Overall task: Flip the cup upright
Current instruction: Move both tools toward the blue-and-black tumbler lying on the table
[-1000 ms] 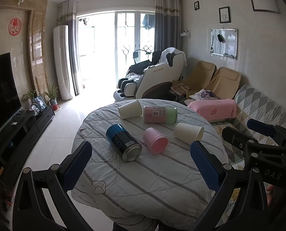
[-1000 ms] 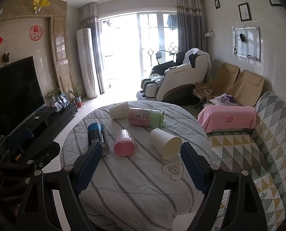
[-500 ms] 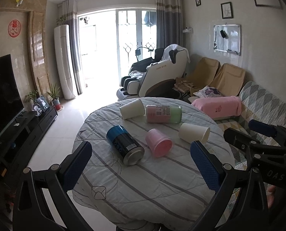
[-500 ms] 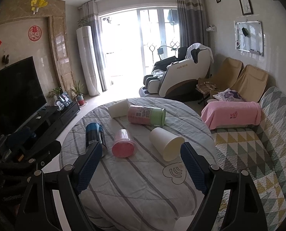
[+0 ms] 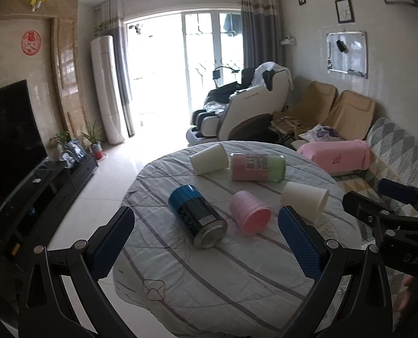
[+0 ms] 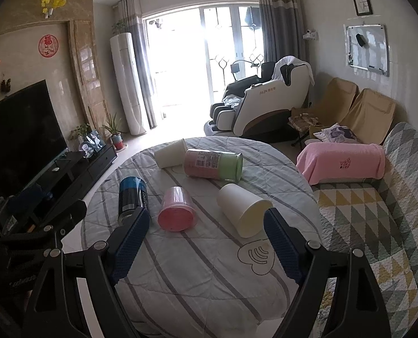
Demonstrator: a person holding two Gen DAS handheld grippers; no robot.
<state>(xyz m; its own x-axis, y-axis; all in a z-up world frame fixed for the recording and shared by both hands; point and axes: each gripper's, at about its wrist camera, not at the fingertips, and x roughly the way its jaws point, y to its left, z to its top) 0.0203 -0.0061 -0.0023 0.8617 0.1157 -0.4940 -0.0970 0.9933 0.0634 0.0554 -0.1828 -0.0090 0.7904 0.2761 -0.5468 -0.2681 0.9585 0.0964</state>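
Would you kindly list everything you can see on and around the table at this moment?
White cup: 2, white, lying on their sides; one at the far edge, one near right.
Pink cup: 1, pink, on its side, table centre.
Blue can: 1, blue and black, on its side, left of the pink cup.
Pink-green canister: 1, on its side, touching the far white cup.
Table: 1, round, grey striped cloth.
Sofa: 1, patterned cover, right.
Television: 1, black, left.
Massage chair: 1, white, by the window.
Left gripper: open, empty.
Right gripper: open, empty.
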